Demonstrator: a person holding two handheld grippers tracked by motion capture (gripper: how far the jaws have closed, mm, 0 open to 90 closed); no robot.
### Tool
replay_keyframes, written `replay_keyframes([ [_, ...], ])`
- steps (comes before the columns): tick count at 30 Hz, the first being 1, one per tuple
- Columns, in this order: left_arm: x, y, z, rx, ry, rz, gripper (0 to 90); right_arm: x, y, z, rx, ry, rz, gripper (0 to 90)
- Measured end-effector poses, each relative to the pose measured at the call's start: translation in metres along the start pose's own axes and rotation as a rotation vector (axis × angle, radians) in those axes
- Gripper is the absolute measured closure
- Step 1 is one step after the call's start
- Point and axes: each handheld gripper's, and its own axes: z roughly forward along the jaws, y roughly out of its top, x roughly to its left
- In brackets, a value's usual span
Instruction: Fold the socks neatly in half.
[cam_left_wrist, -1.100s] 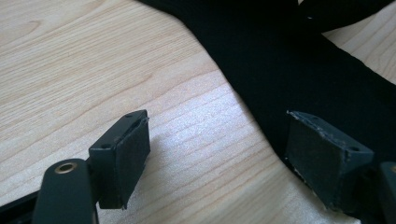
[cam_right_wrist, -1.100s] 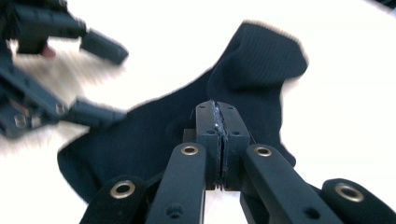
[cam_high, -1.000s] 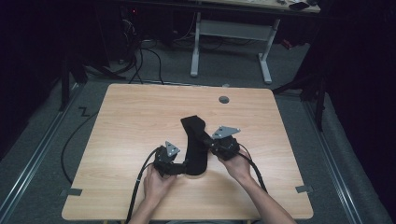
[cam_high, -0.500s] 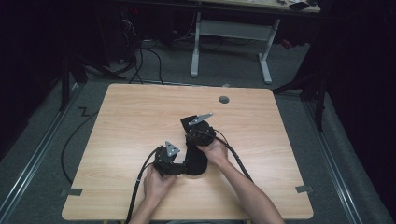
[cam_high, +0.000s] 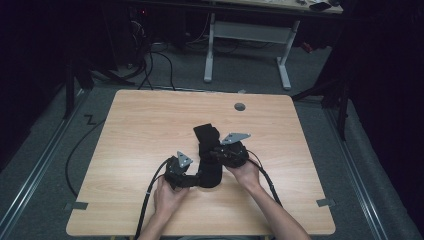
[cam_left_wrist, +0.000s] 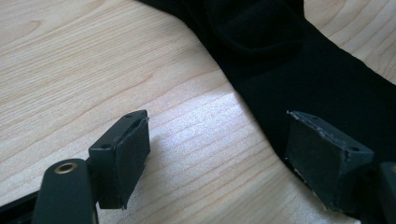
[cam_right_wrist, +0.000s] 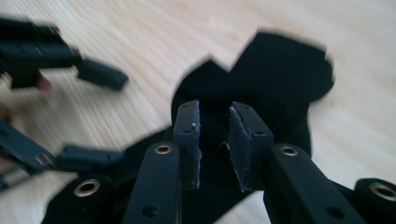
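Black fabric, a sock, lies on a light wooden desk, a little toward the near edge and about midway between the left and right edges. It is bent: one end points toward the far edge, and the other curls toward the near edge.

At that curled end is the left gripper, held in the person's left hand. In the left gripper view its jaws are spread wide and empty; one pad hangs over bare wood, the other sits at the edge of the cloth.

At the sock's right side is the right gripper, held in the right hand. In the right gripper view its jaws have just been opening; a narrow gap separates the pads, the sock lies under them, and nothing is gripped.

Near the far edge, a small round grey cap is set into the wood.
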Motion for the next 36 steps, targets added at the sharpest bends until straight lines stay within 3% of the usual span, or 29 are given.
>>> replay_keyframes([
  [3, 0.0, 0.0, 0.0, 0.001, -0.002, 0.003, 22.3, -0.007, -0.007, 0.016, 0.012, -0.013, 0.047, 64.7],
  [8, 0.0, 0.001, 0.001, 0.002, -0.006, 0.007, 21.4, -0.011, -0.008, 0.031, 0.032, -0.007, 0.085, 64.5],
  [10, -0.001, 0.001, 0.001, 0.002, -0.008, 0.007, 21.2, -0.013, -0.01, 0.035, 0.045, 0.003, 0.093, 74.1],
  [11, -0.001, 0.001, 0.001, 0.003, -0.009, 0.006, 21.2, -0.014, -0.011, 0.035, 0.048, 0.003, 0.075, 81.8],
  [12, -0.001, 0.001, 0.001, 0.003, -0.009, 0.006, 21.1, -0.014, -0.011, 0.035, 0.048, 0.003, 0.075, 81.8],
  [14, -0.001, 0.001, 0.001, 0.003, -0.008, 0.007, 21.1, -0.013, -0.011, 0.029, 0.03, 0.011, 0.071, 87.2],
  [25, -0.002, 0.001, 0.002, 0.003, -0.005, 0.001, 20.9, 0.008, -0.002, -0.006, -0.006, 0.005, -0.002, 87.7],
  [31, -0.002, 0.001, 0.002, 0.004, -0.005, 0.001, 20.9, 0.025, -0.013, -0.022, 0.007, 0.017, -0.024, 87.5],
  [36, -0.002, 0.001, 0.002, 0.003, -0.004, 0.0, 20.9, 0.036, -0.025, -0.025, 0.027, 0.033, -0.02, 87.3],
])
